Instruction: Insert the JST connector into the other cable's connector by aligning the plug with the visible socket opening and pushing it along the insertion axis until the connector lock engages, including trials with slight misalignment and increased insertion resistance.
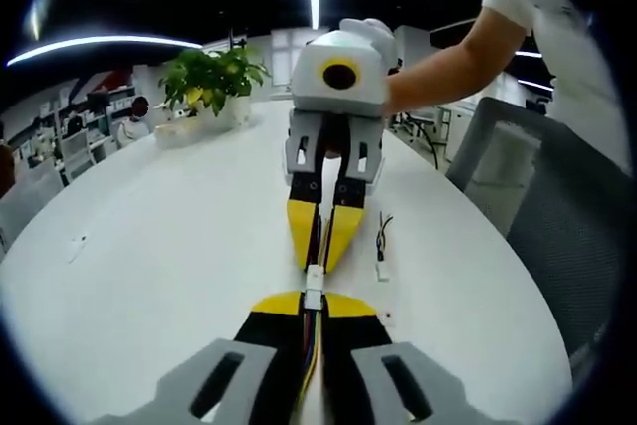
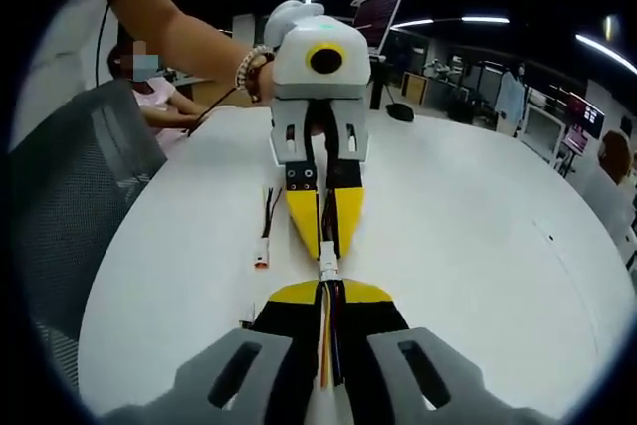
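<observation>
Left gripper (image 1: 314, 308) nearest in the left gripper view: yellow-tipped jaws closed on a multicolour wire bundle (image 1: 310, 350), its white JST connector (image 1: 314, 284) poking out past the tips. Facing it nose to nose is the right gripper (image 1: 326, 246), jaws pinched together on its own cable, tips right at the white connector. Whether the two connectors are fully mated, can't tell.

Right gripper view, same meeting from the other side: right gripper (image 2: 329, 296) jaws clamped on dark and orange wires (image 2: 328, 340), a small white connector (image 2: 327, 268) at the tips, touching the left gripper (image 2: 323, 241) tips opposite. A person's hand (image 2: 284, 22) with a bead bracelet holds that left gripper's body.

All this is low over a white round table (image 1: 149, 246). A spare short cable with white connector (image 1: 382, 251) lies on the table just beside the jaws. Potted plant (image 1: 212, 77) at the far table edge. Grey mesh chair (image 1: 542, 196) at the table's side.
</observation>
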